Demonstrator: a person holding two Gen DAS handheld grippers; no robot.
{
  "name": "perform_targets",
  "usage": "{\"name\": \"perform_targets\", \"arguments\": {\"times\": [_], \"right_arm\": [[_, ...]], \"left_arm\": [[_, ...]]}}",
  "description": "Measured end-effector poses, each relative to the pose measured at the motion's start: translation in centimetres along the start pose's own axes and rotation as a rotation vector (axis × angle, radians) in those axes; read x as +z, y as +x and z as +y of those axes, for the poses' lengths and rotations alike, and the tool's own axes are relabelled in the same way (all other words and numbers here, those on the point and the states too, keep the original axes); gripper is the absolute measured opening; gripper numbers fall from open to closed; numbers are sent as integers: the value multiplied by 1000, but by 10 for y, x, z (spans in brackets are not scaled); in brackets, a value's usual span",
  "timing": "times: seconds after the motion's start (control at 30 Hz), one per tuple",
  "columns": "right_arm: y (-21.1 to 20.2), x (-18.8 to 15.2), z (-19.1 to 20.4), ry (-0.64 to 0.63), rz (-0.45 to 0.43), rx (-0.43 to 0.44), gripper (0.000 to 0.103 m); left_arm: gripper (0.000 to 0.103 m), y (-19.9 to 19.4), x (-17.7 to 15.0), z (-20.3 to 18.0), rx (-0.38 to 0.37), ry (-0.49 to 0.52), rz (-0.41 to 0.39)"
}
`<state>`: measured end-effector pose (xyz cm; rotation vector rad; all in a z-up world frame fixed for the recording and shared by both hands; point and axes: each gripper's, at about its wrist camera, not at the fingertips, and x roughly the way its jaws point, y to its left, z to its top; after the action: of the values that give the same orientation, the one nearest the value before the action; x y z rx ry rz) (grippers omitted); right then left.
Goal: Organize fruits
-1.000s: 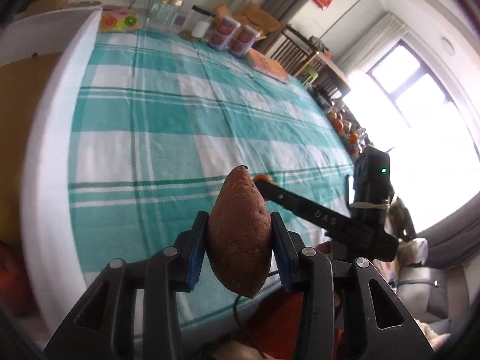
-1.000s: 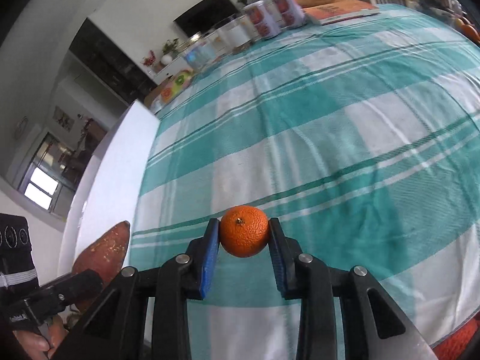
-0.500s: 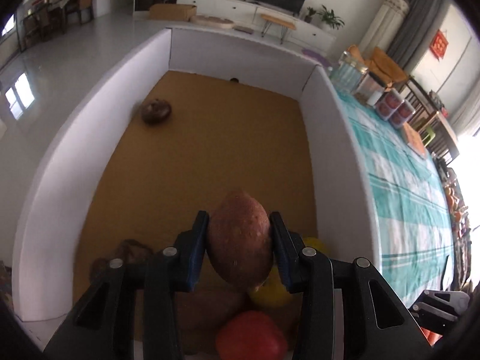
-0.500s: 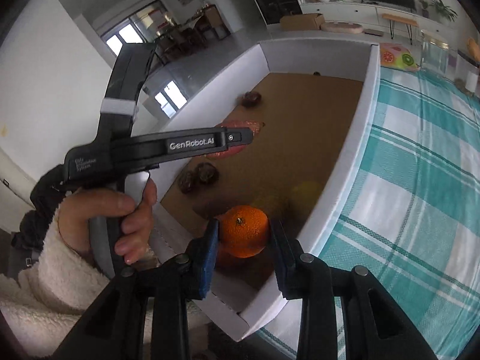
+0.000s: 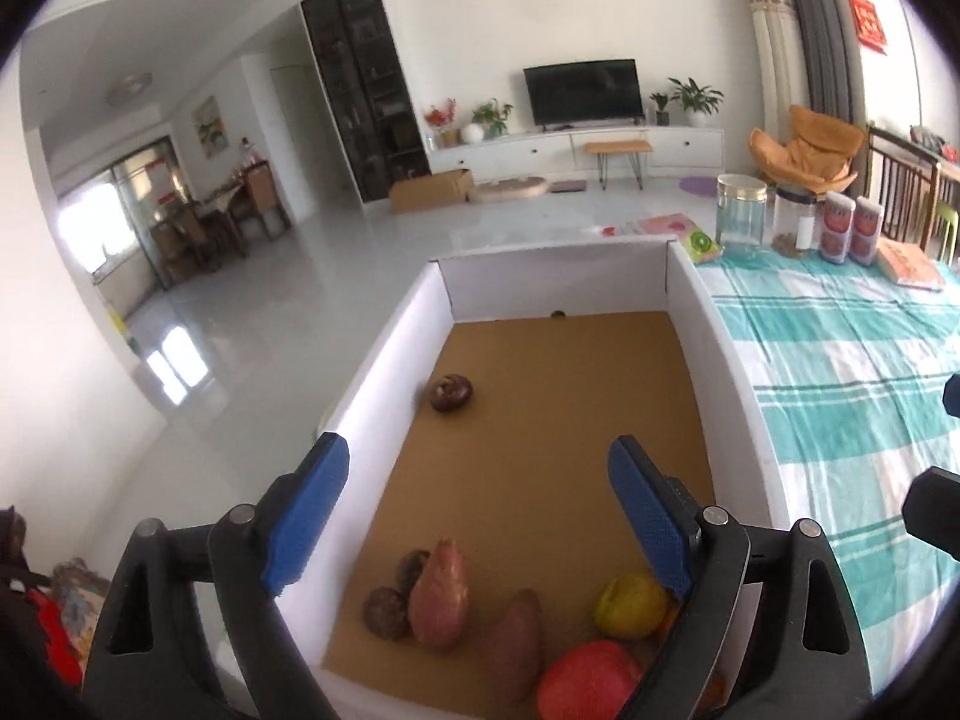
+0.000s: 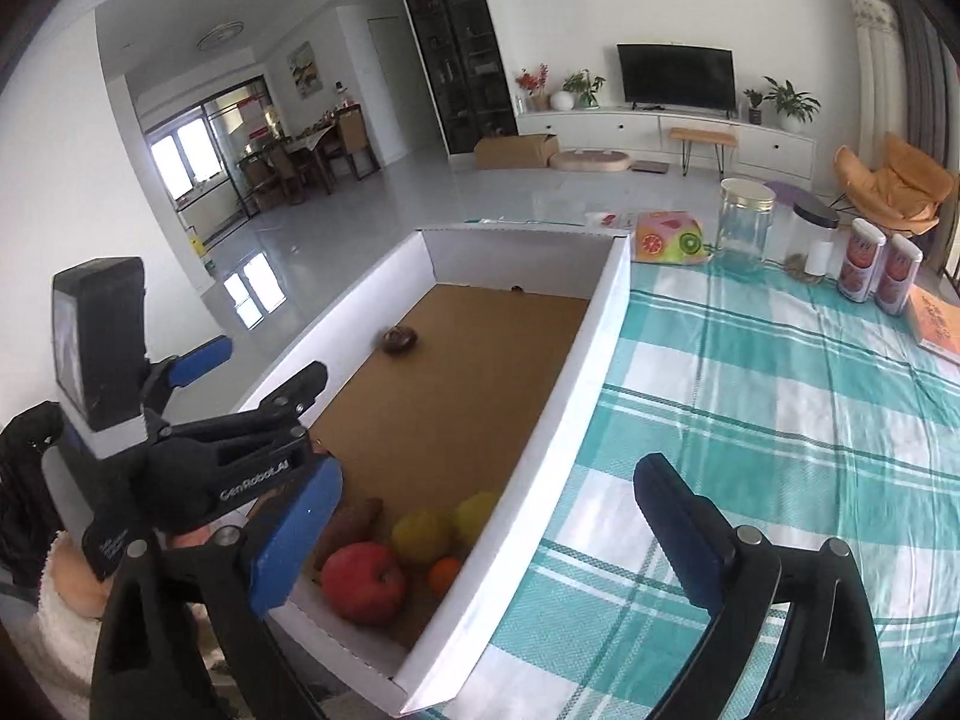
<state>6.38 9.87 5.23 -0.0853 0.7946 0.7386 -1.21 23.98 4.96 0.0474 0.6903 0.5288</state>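
Both hand-held grippers hang released over the white-walled box [image 6: 600, 360], which stands on the bench [image 6: 780, 420] with its teal checked cloth. The left hand-held gripper [image 5: 477, 516] is poised above the near end of the box, tilted down into it, its blue pads spread wide with nothing between them; in the right wrist view it [image 6: 252, 414] shows from the side, gripped by a hand [image 6: 78, 582] in a fleecy sleeve at the box's outer wall. The right hand-held gripper [image 6: 486, 534] is held over the box's bench-side wall, fingers equally wide apart and empty, one pad above the box's near corner, the other above the cloth. At the near end of the box lie the fruits: a red apple [image 6: 363, 582], two yellow fruits [image 6: 423, 534] side by side, a small orange [image 6: 445, 575] just beside the bench-side wall, and two sweet potatoes [image 5: 441, 597] next to a pair of dark round fruits [image 5: 387, 612]. Another dark fruit [image 5: 451, 392] sits alone by the box's outer wall, further along. Beyond the box's far end stand a glass jar [image 6: 744, 222] and two cans [image 6: 879, 279].
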Motion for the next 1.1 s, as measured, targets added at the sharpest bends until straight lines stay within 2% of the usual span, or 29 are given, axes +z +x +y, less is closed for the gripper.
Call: {"name": "perform_targets", "arguments": {"times": [0.07, 0.2, 0.5, 0.77, 0.9, 1.1], "right_arm": [[2, -7, 0, 2, 17, -15, 98], [2, -16, 0, -9, 50, -47, 98], [-11, -20, 33, -86, 44, -76, 98], [-3, -15, 47, -78, 110, -78, 102], [4, -14, 48, -64, 135, -77, 102], [15, -13, 49, -43, 165, -79, 102]], "left_arm": [[90, -4, -6, 0, -2, -18, 19], [90, -3, -16, 7, -31, -66, 105], [90, -10, -28, 7, 47, -34, 165], [92, -14, -33, 25, 2, -73, 152], [98, -10, -33, 32, 10, -79, 165], [98, -5, -32, 40, 4, -98, 175]]}}
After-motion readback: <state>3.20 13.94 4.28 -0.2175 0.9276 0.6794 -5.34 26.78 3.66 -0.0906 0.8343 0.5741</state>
